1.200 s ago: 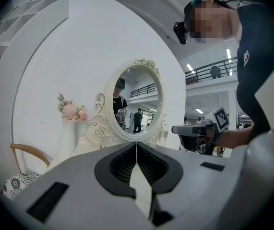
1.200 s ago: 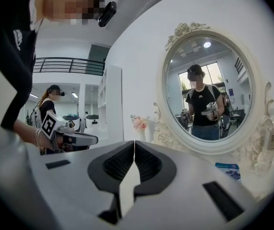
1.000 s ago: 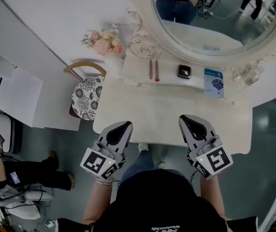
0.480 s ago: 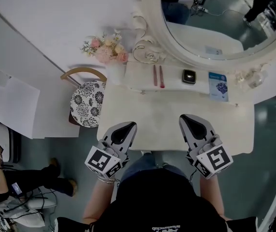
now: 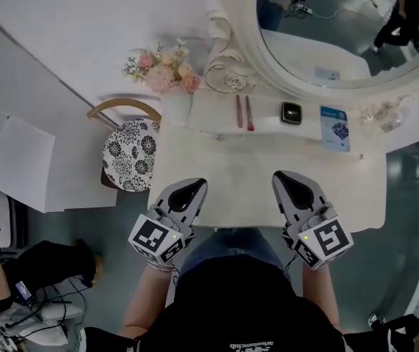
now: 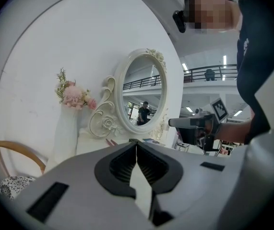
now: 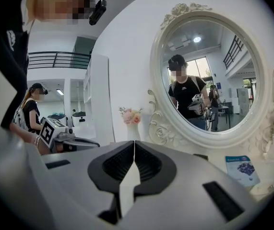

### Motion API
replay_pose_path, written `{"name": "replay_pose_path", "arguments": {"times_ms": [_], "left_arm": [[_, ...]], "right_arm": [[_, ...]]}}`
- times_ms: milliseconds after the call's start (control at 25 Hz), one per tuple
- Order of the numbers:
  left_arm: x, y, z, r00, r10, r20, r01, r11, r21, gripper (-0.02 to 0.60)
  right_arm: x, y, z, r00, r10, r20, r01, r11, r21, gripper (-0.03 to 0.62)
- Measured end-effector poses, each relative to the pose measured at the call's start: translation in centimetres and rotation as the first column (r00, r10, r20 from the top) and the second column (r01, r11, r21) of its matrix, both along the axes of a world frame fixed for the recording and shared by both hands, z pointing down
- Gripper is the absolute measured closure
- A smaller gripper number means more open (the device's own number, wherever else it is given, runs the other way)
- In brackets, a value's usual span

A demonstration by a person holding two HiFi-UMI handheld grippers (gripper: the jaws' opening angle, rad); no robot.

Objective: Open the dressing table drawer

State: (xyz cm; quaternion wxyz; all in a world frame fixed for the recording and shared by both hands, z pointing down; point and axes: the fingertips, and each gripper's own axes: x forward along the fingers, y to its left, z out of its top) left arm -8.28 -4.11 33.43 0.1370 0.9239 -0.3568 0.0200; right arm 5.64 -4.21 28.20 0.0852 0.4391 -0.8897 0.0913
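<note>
Two grippers hovered side by side over the near edge of the bench, tips toward the mirror, well apart from each other. Left gripper was clenched, jaws together, nothing between them. Right gripper was clenched too, and empty. Neither touched the bench top. The drawer was not made out in any view: the bench top hid its front from the head view, and both gripper views looked over the top toward the mirror.

On the raised shelf under the mirror lay two reddish sticks side by side, a small dark square box to their right, then a blue card. Pink flowers stood at the shelf's left end. A chair with a patterned seat sat just beside the bench's left side. A seated person was at the lower left, well apart.
</note>
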Motion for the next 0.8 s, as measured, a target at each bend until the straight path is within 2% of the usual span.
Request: {"name": "replay_pose_path", "arguments": {"times_ms": [440, 680, 800], "left_arm": [[0.3, -1.9, 1.6, 1.000, -0.010, 0.015, 0.010, 1.000, -0.022, 0.563], [0.8, -3.2, 3.0, 0.998, -0.044, 0.033, 0.046, 0.998, -0.048, 0.563], [1.4, -4.0, 3.9, 0.999, -0.028, 0.033, 0.030, 0.997, -0.074, 0.563]], "right_arm": [[0.4, -0.5, 2.0, 1.000, 0.014, -0.012, -0.015, 0.999, -0.044, 0.574], [0.6, -2.0, 2.5, 1.000, -0.018, -0.011, 0.017, 0.998, -0.055, 0.574], [0.7, -3.1, 2.6, 0.999, -0.037, -0.017, 0.036, 0.998, -0.059, 0.574]]}}
